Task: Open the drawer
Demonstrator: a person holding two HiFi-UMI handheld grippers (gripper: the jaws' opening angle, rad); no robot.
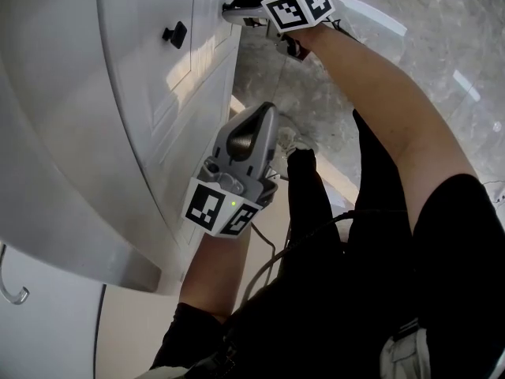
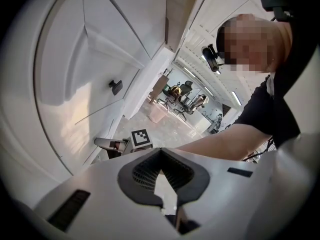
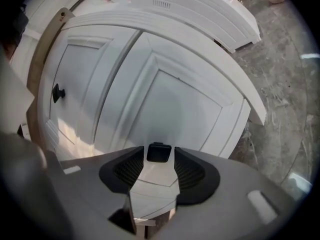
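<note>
A white cabinet (image 1: 150, 117) with panelled fronts fills the left of the head view. One black knob (image 1: 174, 34) shows on a panel. My right gripper (image 1: 230, 9) is up against the cabinet farther along. In the right gripper view a second black knob (image 3: 159, 153) sits between the pads of the right gripper (image 3: 160, 161), which stands open with a thin gap on each side. The other knob (image 3: 58, 92) shows at the left. My left gripper (image 1: 264, 110) hangs lower, clear of the cabinet. The left gripper (image 2: 161, 151) is shut on nothing and looks towards the knob (image 2: 116, 87).
Grey marbled floor (image 1: 442, 46) lies to the right of the cabinet. The person's legs in black (image 1: 371, 235) and a cable (image 1: 272, 263) are below. A metal hook (image 1: 14, 292) hangs at the lower left. White boards (image 3: 200, 4) lie beyond the cabinet.
</note>
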